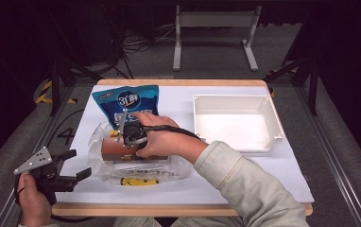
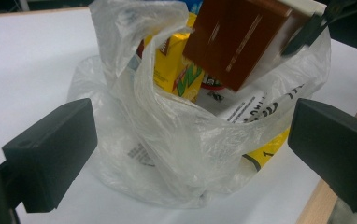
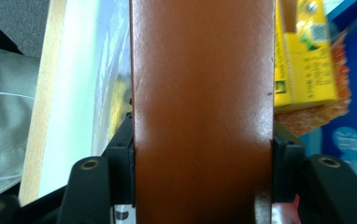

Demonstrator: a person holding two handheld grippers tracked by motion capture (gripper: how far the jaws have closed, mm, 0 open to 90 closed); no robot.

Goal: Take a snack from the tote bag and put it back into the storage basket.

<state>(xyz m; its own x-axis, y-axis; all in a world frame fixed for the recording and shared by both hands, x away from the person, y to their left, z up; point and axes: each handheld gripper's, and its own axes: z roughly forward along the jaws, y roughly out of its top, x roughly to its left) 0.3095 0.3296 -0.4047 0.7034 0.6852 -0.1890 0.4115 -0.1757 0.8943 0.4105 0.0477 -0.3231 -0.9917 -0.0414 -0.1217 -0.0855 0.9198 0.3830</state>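
A clear plastic bag (image 1: 98,144) lies open at the front left of the white table (image 1: 178,101). My right gripper (image 1: 130,141) is shut on a brown box (image 1: 122,149) and holds it just above the bag's mouth. In the right gripper view the brown box (image 3: 202,102) sits clamped between both jaws of my right gripper (image 3: 202,172). Inside the plastic bag (image 2: 167,140) stands a yellow drink carton (image 2: 174,70), with the brown box (image 2: 235,39) hanging above it. My left gripper (image 1: 77,165) stands open at the front left corner, its jaws apart and short of the bag.
A blue snack pouch (image 1: 129,100) lies behind the bag. A white tray (image 1: 277,118) sits at the right of the table. The table's wooden front edge (image 1: 178,209) runs close to my left hand.
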